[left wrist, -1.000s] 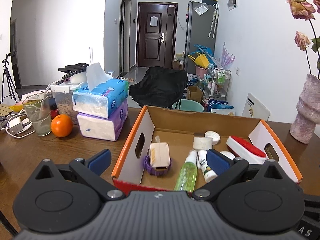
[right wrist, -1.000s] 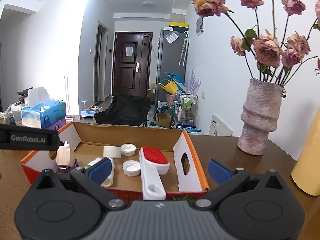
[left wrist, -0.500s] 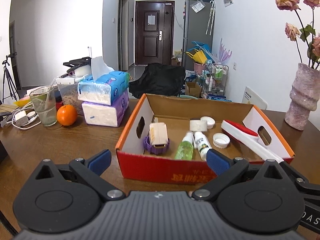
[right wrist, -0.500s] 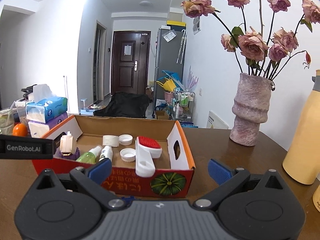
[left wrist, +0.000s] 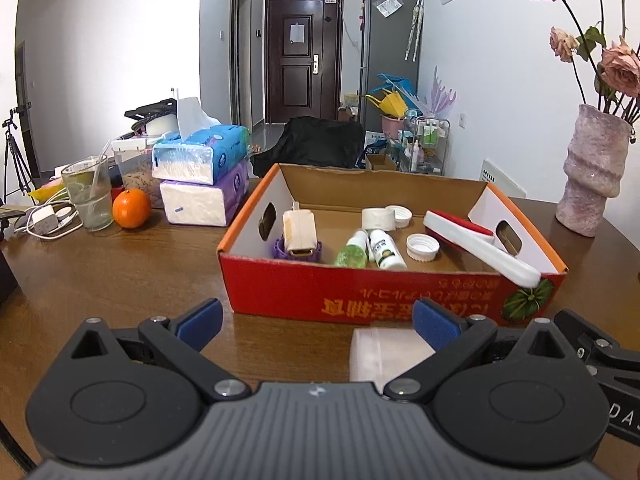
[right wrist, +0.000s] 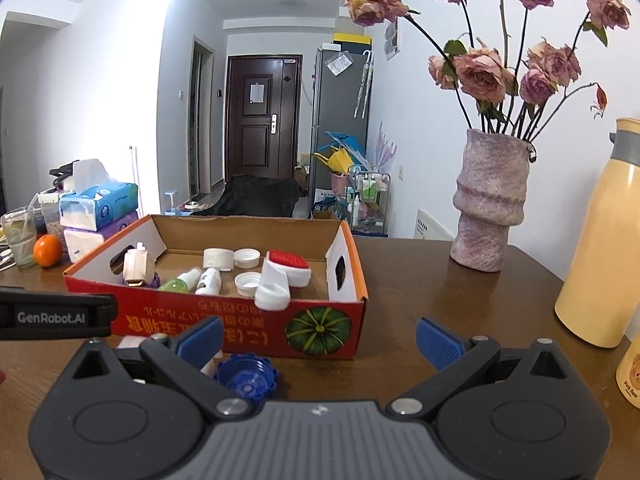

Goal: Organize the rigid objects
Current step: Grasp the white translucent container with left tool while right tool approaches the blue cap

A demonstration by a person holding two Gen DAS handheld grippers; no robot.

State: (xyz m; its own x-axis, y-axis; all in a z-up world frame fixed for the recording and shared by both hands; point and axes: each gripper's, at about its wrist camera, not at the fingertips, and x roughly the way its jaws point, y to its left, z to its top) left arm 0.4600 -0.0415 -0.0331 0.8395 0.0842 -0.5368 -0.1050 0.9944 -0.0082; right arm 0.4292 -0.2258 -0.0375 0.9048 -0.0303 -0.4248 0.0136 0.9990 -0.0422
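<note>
A red and orange cardboard box (left wrist: 360,296) (right wrist: 320,332) stands on the brown table. Inside lie a white and red lint brush (left wrist: 472,240) (right wrist: 282,276), a green spray bottle (left wrist: 354,250), a small white bottle (left wrist: 386,250), two white caps (left wrist: 422,246), a tape roll (left wrist: 374,218) and a beige item on a purple ring (left wrist: 298,236). In front of the box, a white container (left wrist: 380,354) sits by my left gripper's (left wrist: 318,322) right finger, and a blue cap (right wrist: 246,378) lies near my right gripper's (right wrist: 320,336) left finger. Both grippers are open and empty.
Stacked tissue packs (left wrist: 200,180), an orange (left wrist: 131,208), a glass with a straw (left wrist: 90,194) and a charger with cables (left wrist: 44,220) sit at the left. A pink vase with dried roses (right wrist: 490,208) and a yellow thermos (right wrist: 600,260) stand at the right.
Both grippers have pulled back from over the box toward the near side of the table. The white container and blue cap have come into view in front of the box.
</note>
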